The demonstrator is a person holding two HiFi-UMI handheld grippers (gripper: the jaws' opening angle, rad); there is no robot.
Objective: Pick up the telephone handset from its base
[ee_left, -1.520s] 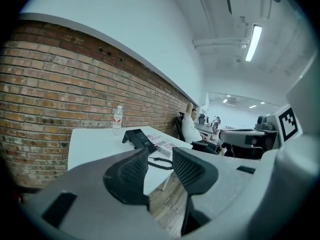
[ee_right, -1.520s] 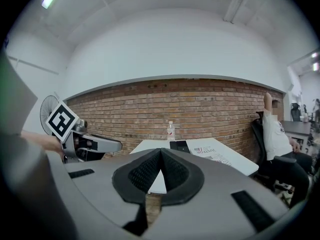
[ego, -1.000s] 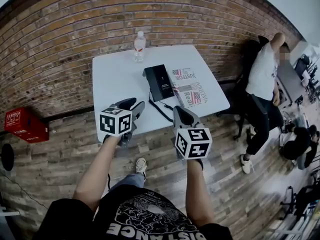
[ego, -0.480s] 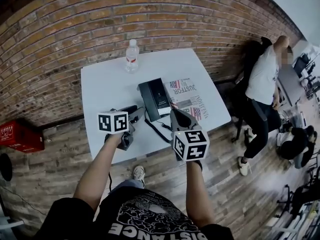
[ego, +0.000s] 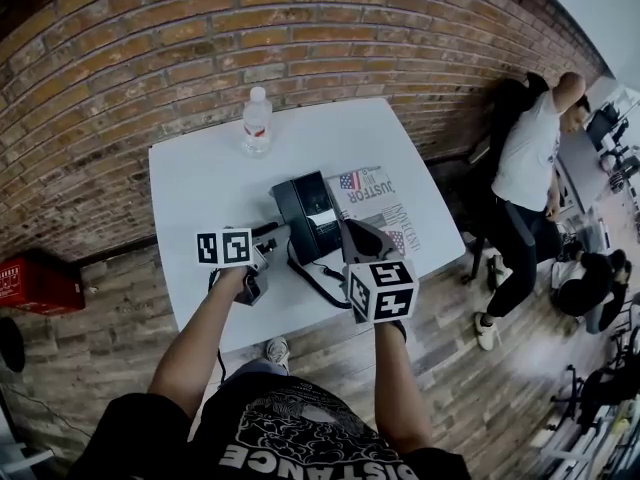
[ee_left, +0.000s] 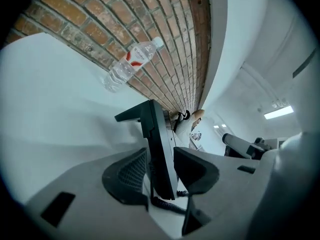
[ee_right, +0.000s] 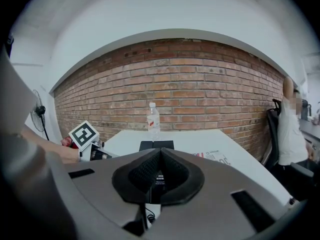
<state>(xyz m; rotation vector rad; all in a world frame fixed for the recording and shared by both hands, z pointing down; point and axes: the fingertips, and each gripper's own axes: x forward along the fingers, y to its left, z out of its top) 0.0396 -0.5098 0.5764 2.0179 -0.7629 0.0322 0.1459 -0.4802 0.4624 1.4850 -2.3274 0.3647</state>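
The telephone (ego: 308,213) lies near the middle of the white counter (ego: 200,188). Its handset (ego: 291,206) appears to rest in place along the left side of the base, so the lift has not begun. A coiled cord (ego: 312,276) trails from the telephone toward the near edge. A folded newspaper (ego: 378,196) lies just to its right, and a water bottle (ego: 257,120) stands at the far edge by the brick wall (ego: 150,48), well clear of the work.

The left hand-held gripper (ee_left: 161,166) is tilted on its side and its jaws are opening wide. The dark edge of the telephone stands in line between them, but neither pad presses on it. That roll and spread probably suit closing across the narrow handset, which sits on the side this gripper comes from.

The right hand-held gripper (ee_right: 160,151) hangs over the near edge of the counter, level with the telephone. Its jaw tips are together and it grips nothing; the telephone shows only through the hollow behind the tips. It is likely kept there to steady the base or stay out of the way while the left one takes the handset.
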